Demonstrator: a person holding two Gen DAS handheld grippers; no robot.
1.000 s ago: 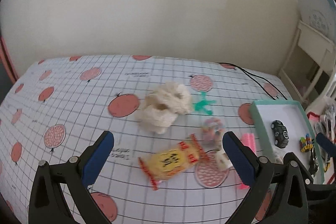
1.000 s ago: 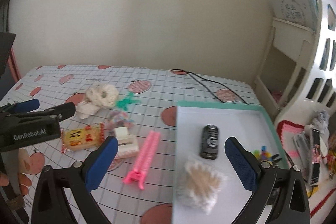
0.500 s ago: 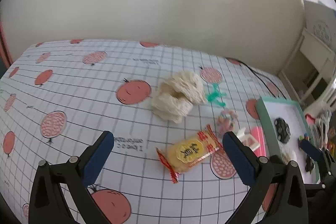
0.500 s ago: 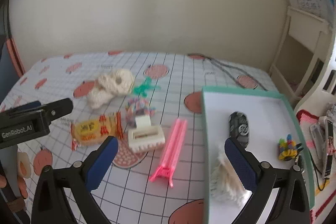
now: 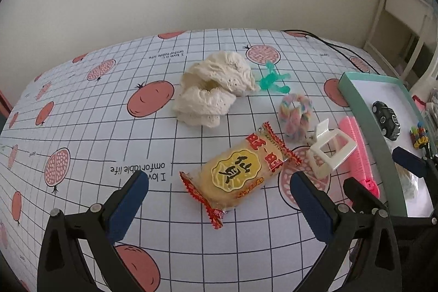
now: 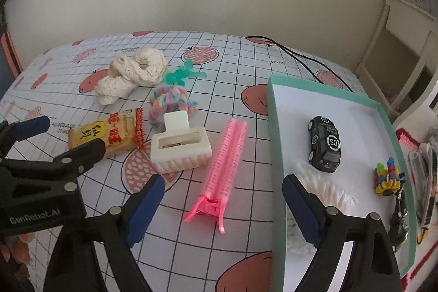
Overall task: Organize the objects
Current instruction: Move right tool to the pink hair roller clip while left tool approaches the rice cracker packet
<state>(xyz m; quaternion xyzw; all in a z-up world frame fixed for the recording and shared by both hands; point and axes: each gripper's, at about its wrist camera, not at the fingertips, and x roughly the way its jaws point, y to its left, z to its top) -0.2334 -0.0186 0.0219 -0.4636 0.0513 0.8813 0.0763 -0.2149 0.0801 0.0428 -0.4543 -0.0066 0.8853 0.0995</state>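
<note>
My left gripper (image 5: 219,196) is open just above the table, with the yellow snack packet (image 5: 239,168) lying between and just beyond its fingers. My right gripper (image 6: 223,199) is open over the pink hair clip (image 6: 223,155), beside the teal tray (image 6: 276,144). A white claw clip (image 6: 180,147), a pastel scrunchie (image 6: 169,100), a cream scrunchie (image 6: 131,73) and a green clip (image 6: 180,74) lie on the patterned cloth. The tray holds a black toy car (image 6: 325,144), a white fluffy item (image 6: 325,190) and a small multicoloured clip (image 6: 387,177).
The left gripper's body (image 6: 41,171) shows at the left of the right wrist view, close to the snack. A black cable (image 6: 298,59) runs along the table's back. White shelving (image 6: 405,45) stands at the right, with more items (image 6: 427,182) beyond the tray.
The left gripper has come lower and nearer to the snack packet. The right gripper has swung left from over the tray to over the pink hair clip. Both stayed open.
</note>
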